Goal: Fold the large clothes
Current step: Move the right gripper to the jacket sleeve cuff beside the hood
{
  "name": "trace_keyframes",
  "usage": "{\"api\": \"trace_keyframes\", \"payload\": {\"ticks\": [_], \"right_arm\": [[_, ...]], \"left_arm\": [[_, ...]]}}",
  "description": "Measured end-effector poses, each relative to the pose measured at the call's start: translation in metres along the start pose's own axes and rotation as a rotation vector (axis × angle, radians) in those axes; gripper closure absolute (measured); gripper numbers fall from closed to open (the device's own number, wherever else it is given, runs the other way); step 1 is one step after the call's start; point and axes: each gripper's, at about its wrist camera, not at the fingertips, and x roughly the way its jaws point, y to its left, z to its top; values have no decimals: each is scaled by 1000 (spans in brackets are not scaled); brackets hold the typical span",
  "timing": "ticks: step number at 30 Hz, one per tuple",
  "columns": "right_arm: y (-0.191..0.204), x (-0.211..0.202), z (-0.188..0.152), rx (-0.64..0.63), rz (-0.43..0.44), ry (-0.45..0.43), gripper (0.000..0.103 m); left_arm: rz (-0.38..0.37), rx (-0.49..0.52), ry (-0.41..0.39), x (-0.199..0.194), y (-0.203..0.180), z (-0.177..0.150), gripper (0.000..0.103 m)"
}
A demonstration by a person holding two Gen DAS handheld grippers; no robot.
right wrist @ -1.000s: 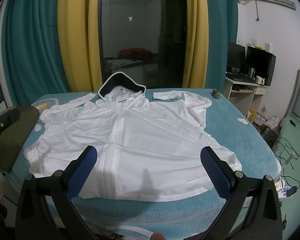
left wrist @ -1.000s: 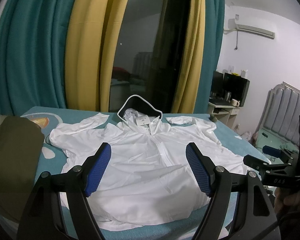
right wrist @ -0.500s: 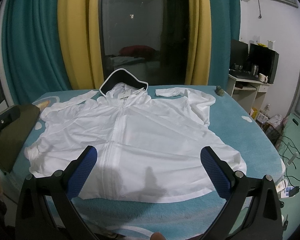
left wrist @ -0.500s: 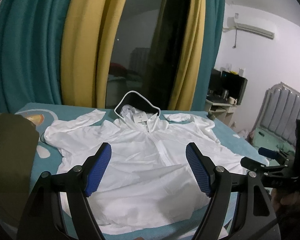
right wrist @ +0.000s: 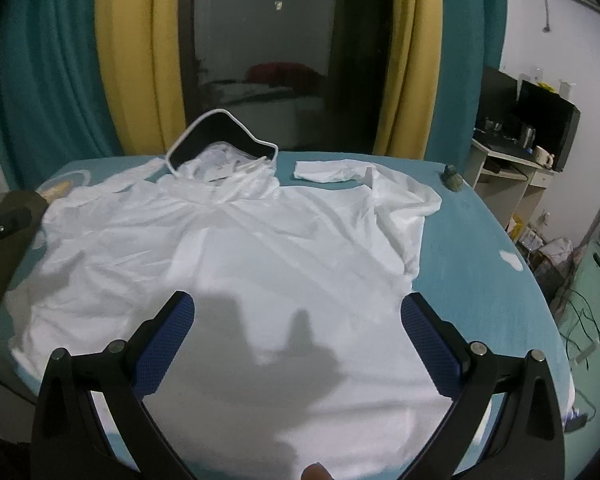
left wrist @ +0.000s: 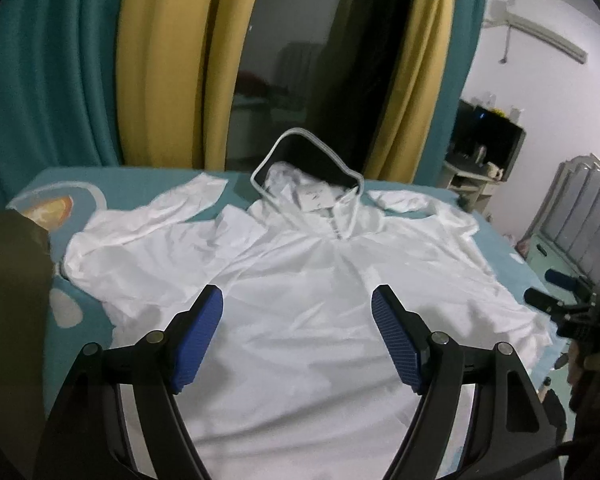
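Observation:
A white hooded jacket point(left wrist: 308, 280) lies spread flat, front up, on the teal-covered table point(left wrist: 76, 312); its black-lined hood point(left wrist: 300, 160) points away from me. Both sleeves are folded near the shoulders. My left gripper point(left wrist: 298, 308) is open and empty, hovering above the jacket's lower middle. My right gripper point(right wrist: 298, 312) is open and empty, above the jacket point(right wrist: 260, 248) near its hem, casting a shadow on the cloth. The right gripper's body also shows at the right edge of the left wrist view.
An olive-green cloth point(left wrist: 8, 288) lies on the table's left side. A small dark object point(right wrist: 453, 176) sits at the far right of the table. Teal and yellow curtains point(right wrist: 132, 60) hang behind. A desk with monitors point(right wrist: 532, 132) stands to the right.
Both grippers have moved forward and lower over the jacket, so it looks larger in both views. Both stay open and empty. The jacket has not moved.

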Motion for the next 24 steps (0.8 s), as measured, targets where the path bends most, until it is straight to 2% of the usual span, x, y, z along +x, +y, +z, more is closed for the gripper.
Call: {"api": "trace_keyframes", "payload": {"ticks": [9,14,16,22,24], "right_arm": [[-33,93,57,-126,-12,101,3],[-37,158,93,-226,-12,171,17],[-39,186,104,-244,-9,210,28],[-30,238,128,-307,6,247,29],[-24,253,135,-320,17,255,29]], "left_arm": [[5,-64,132,85,37,35,23],[44,-73,156,113,54,50,23],[67,-82,168,127,64,54,23],[161,-143,221,164,99,62,23],[168,-151,230,173,108,66,23]]}}
